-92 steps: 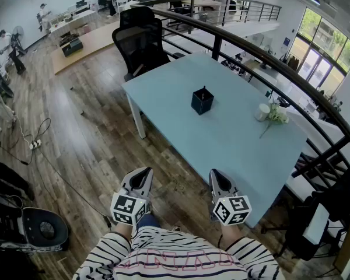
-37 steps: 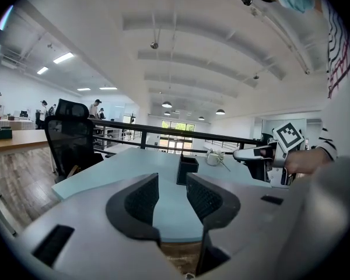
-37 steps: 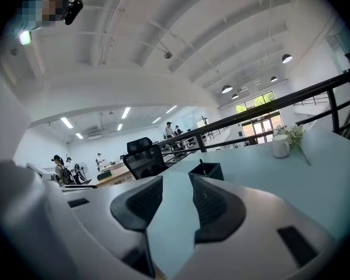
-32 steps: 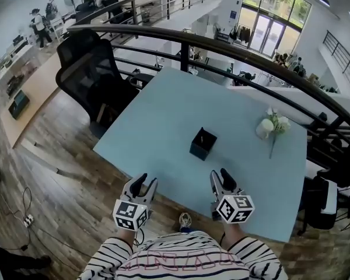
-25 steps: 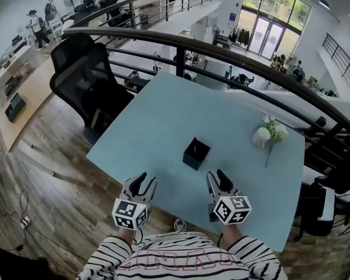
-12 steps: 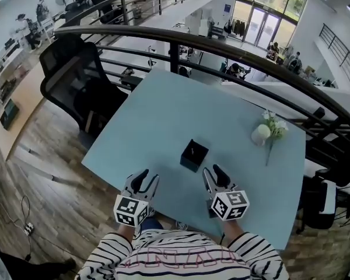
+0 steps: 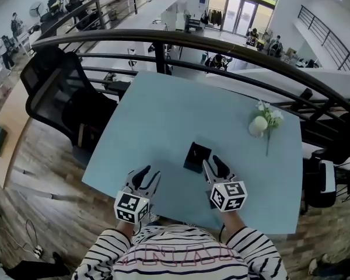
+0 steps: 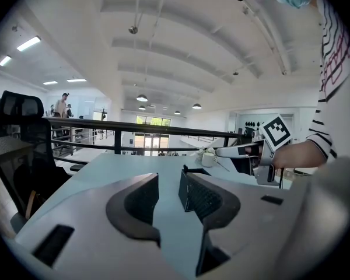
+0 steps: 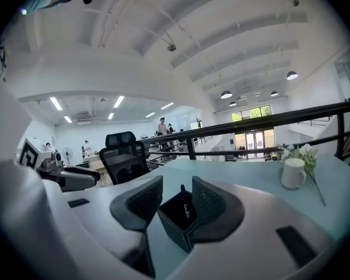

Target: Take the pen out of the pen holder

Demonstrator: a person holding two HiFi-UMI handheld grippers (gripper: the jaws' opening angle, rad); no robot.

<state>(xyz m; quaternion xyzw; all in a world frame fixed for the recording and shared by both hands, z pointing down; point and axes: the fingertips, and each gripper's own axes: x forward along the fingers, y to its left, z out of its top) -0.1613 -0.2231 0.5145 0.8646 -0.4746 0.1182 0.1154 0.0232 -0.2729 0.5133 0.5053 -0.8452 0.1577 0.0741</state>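
Observation:
A black square pen holder (image 7: 197,157) stands on the light blue table (image 7: 163,115), toward its near edge. In the right gripper view the holder (image 9: 174,217) sits just ahead of the jaws, and a dark pen (image 9: 184,196) stands upright inside it. My right gripper (image 7: 213,161) is open, with its tips right beside the holder's near right corner and nothing held. My left gripper (image 7: 147,174) is open and empty over the table's near edge, to the left of the holder. In the left gripper view the holder (image 8: 199,170) shows partly behind the right jaw.
A white cup (image 7: 257,126) with white flowers stands at the table's far right. A black office chair (image 7: 52,92) stands off the table's left side. A dark railing (image 7: 221,42) runs behind the table. Wooden floor lies below on the left.
The person has stepped up to the table. Both grippers now reach over its near edge, and the pen holder lies much closer to the right gripper.

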